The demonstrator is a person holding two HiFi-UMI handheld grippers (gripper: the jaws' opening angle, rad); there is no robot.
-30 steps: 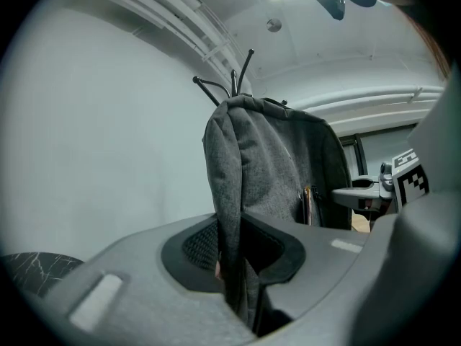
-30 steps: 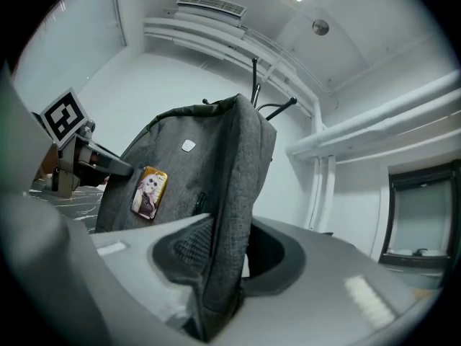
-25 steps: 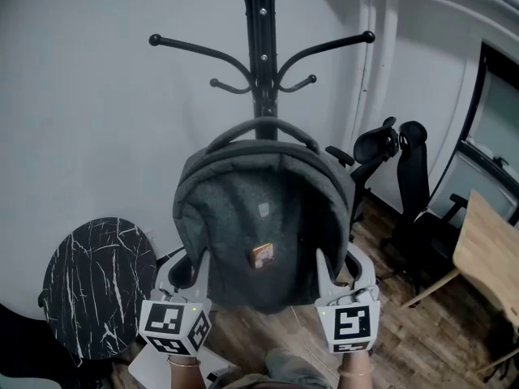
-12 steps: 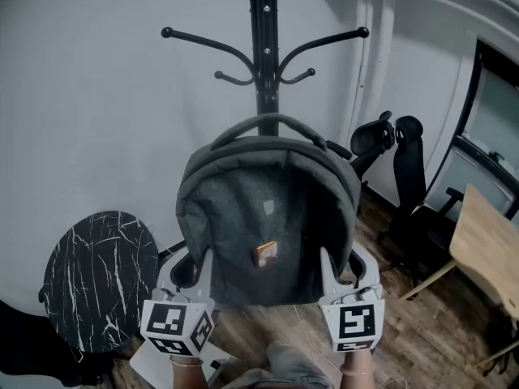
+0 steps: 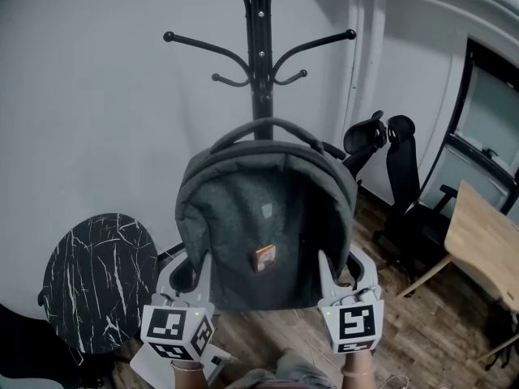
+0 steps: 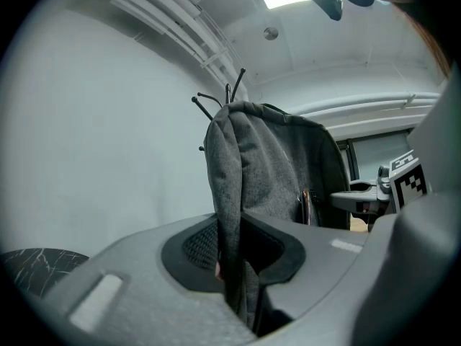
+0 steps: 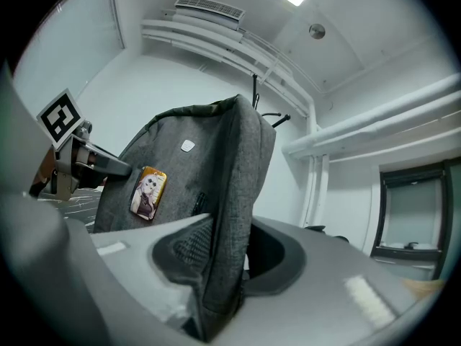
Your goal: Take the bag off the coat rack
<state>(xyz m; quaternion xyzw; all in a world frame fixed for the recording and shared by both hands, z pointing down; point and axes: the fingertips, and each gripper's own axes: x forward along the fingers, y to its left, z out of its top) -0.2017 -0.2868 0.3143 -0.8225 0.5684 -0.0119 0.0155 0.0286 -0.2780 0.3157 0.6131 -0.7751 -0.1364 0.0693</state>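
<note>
Bag [image 5: 263,217] sits between my two grippers — left gripper [image 5: 195,272] and right gripper [image 5: 339,270] each have fingers clamped on a side edge — just in front of the coat rack [image 5: 259,55], below its hooks [image 5: 220,79].

— What stands left?
— A plain pale grey wall [image 5: 89,120], with a round black white-veined marble tabletop [image 5: 97,278] low beside it.
— And right?
— Black office chairs [image 5: 403,186], a light wooden table [image 5: 482,245], a dark-framed window [image 5: 486,112], brown plank floor [image 5: 430,331].
</note>
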